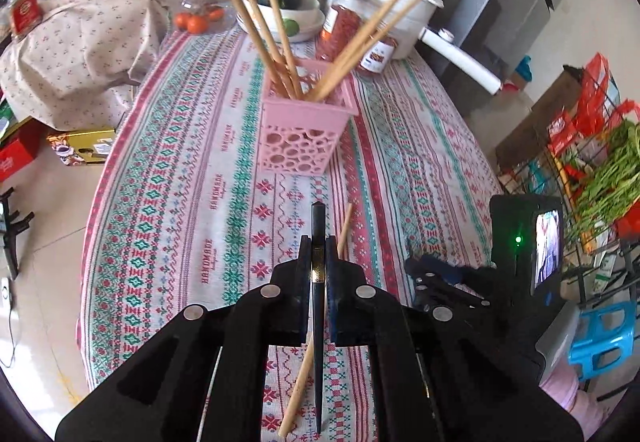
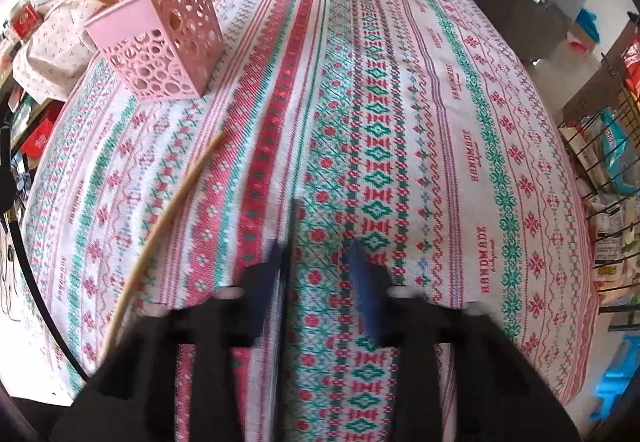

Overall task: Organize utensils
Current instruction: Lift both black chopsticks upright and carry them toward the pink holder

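The left claw (image 1: 318,242) is clamped on a black chopstick (image 1: 318,306), whose tip points toward the far edge of the desk (image 1: 168,178); a bamboo chopstick (image 1: 298,386) lies on the cloth under it, near the front edge; further back, the pink holder (image 1: 298,138) stands upright near the middle of the desk with several bamboo chopsticks (image 1: 256,18) leaning inside; to the right, the right claw (image 2: 320,254) is blurred, its fingers apart, with only cloth between them.
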Motion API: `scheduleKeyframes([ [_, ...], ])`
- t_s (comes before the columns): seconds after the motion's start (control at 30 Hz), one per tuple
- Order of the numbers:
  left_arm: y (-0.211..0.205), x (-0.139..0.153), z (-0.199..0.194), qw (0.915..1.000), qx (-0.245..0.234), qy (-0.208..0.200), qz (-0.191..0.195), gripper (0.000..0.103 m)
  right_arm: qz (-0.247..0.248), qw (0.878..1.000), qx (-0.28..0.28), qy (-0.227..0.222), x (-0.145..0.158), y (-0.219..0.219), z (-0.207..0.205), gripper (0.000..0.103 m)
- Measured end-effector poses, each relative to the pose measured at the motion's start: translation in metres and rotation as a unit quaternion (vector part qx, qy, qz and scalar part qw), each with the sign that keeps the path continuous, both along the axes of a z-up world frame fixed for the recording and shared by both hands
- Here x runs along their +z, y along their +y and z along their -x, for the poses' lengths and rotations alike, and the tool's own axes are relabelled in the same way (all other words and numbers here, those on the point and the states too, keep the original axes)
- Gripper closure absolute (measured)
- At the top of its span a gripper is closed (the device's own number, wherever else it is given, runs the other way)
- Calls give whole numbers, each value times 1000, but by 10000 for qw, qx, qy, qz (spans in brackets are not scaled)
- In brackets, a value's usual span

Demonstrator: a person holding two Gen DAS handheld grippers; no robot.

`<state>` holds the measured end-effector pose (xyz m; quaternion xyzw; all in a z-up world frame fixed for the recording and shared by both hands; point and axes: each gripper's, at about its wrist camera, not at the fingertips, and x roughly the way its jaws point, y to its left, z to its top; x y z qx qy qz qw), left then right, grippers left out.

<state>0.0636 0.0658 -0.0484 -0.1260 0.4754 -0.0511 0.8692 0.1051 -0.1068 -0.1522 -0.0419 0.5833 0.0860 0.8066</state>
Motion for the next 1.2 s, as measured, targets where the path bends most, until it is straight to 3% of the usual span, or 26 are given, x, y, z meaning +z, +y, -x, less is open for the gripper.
scheduleKeyframes([
  [0.17, 8, 11, 3, 9996, 116, -229, 133, 97, -729, 9964, -429, 112, 1, -25, -7, 98],
  [0.3, 12, 16, 6, 9987, 257, -393, 178, 97, -1051, 9922, -655, -134, 20, -38, -5, 98],
  [0.53, 13, 30, 18, 9959, 437, -784, 96, 97, -1681, 9789, -906, -733, 69, -68, 20, 98],
  [0.8, 19, 58, 42, 9895, 673, -1265, 204, 97, -2021, 9677, -721, -1325, 133, -88, 44, 98],
  [0.97, 25, 84, 41, 9852, 814, -1488, 265, 97, -2329, 9583, -710, -1497, 171, -96, 35, 98],
  [1.2, 35, 134, 5, 9783, 1063, -1754, 295, 97, -2798, 9405, -843, -1734, 221, -97, 0, 98],
])
